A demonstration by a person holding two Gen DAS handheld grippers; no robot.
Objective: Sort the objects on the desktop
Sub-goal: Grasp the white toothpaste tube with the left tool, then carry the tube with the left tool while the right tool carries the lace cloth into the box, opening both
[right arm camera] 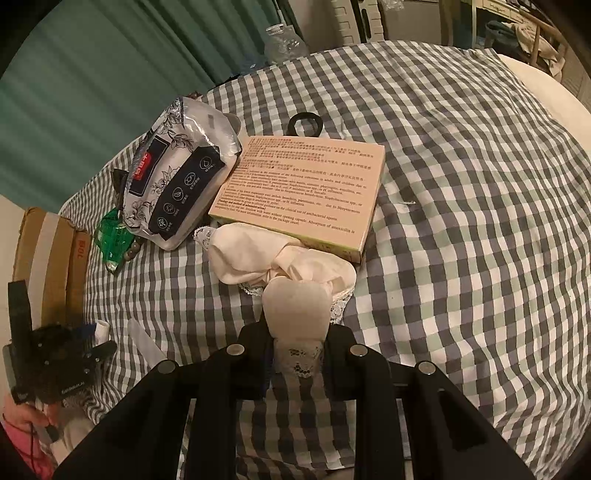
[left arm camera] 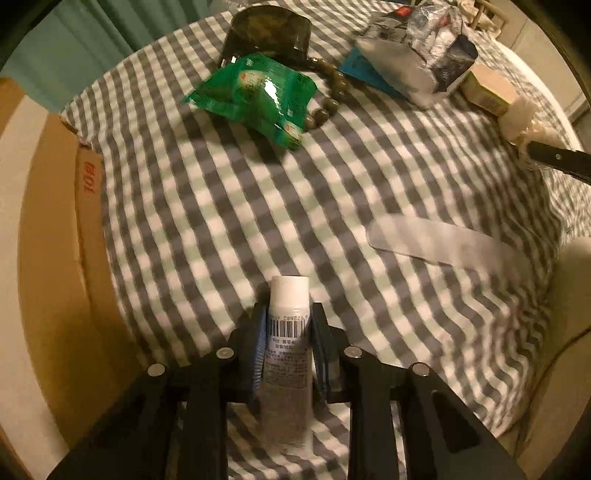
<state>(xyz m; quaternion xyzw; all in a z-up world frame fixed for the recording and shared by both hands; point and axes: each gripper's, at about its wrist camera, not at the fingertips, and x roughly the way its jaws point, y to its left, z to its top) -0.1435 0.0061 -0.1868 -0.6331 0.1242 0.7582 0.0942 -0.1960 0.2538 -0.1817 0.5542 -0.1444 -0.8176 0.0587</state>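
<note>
My left gripper (left arm camera: 288,325) is shut on a small white-capped tube (left arm camera: 286,350) with a barcode, held above the checked tablecloth (left arm camera: 221,221). My right gripper (right arm camera: 297,332) is shut on a cream lace-trimmed cloth (right arm camera: 284,266), whose bunched part lies on the table against a beige medicine box (right arm camera: 303,192). A green packet (left arm camera: 255,96), a bead bracelet (left arm camera: 328,103) and a black-and-white tissue pack (left arm camera: 417,62) lie at the far side. A pale flat strip (left arm camera: 439,243) lies to the right of the tube.
A cardboard box (left arm camera: 55,240) stands off the table's left edge. A dark round container (left arm camera: 269,29) sits behind the green packet. A black ring (right arm camera: 306,123) lies behind the medicine box. The left gripper also shows in the right wrist view (right arm camera: 85,336).
</note>
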